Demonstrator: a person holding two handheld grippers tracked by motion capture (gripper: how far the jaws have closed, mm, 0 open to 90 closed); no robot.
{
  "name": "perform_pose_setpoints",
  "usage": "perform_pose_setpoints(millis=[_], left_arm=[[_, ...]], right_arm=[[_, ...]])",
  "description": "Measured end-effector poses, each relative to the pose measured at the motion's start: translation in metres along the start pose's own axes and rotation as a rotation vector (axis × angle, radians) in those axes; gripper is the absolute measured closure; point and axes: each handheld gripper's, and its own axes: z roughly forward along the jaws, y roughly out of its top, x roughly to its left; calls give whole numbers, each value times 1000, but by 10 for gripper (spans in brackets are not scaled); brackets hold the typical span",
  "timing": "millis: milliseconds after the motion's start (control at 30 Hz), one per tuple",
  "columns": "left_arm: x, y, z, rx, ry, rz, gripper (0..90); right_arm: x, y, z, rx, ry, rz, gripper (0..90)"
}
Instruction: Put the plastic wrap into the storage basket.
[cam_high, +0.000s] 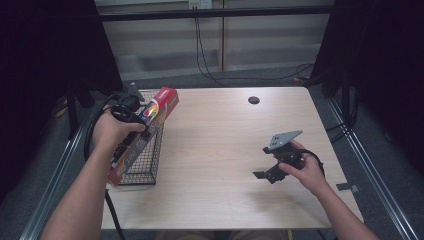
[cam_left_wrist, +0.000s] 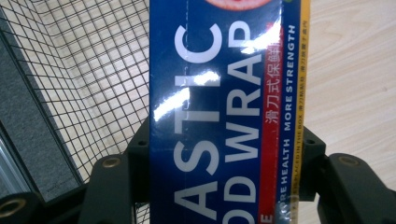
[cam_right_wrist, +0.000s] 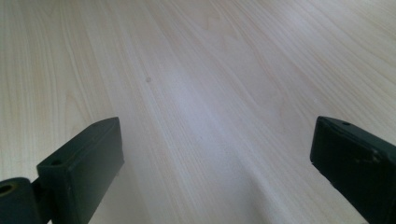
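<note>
With the left tool (cam_high: 131, 107) clamped across the plastic wrap box (cam_high: 146, 129), held slanted over the wire basket (cam_high: 142, 165) beneath it, and the right tool (cam_high: 272, 167) gaping idle over the bare surface (cam_high: 220, 150), lower the box level, clear of the rim

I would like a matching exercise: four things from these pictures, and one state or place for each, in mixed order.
Things:
1. wrap box
2. wire basket
3. left gripper
4. right gripper

States:
A. jaws open over bare wood
B. stands at the table's left edge
C. clamped between two jaws
D. shut on the box

Pairs: 1-C, 2-B, 3-D, 4-A
</note>
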Motion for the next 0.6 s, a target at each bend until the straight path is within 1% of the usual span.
perform_pose_setpoints(millis=[67,167,200,233,267,300,367,433,500,533,600], left_arm=[[0,0,1,-6,-8,-17,427],[1,1,1,-11,-7,-28,427],[2,0,0,-11,-13,-40,427],[3,0,0,-14,-14,-41,427],[2,0,1,-24,-12,-61,427],[3,0,0,-18,-13,-66,427],[5,-1,1,-29,-2,-84,427],[5,-1,1,-28,-9,-107,427],[6,-2,2,-26,0,-116,427],[7,-2,2,-28,-3,-131,427],[8,-3,3,-28,5,-150,427]], right_arm=[[0,0,0,3,-3,1,22],[1,0,0,4,-6,0,22],[1,0,0,4,-7,-1,22],[1,0,-1,3,-5,-2,22],[1,0,-1,3,-6,5,22],[1,0,-1,3,-6,5,22],[1,-1,-2,-1,-7,5,22],[1,-1,-2,-2,-7,-1,22],[1,-1,-2,-2,-8,-1,22],[1,-2,-2,-3,-7,0,22],[1,-1,-3,-6,-8,0,22]])
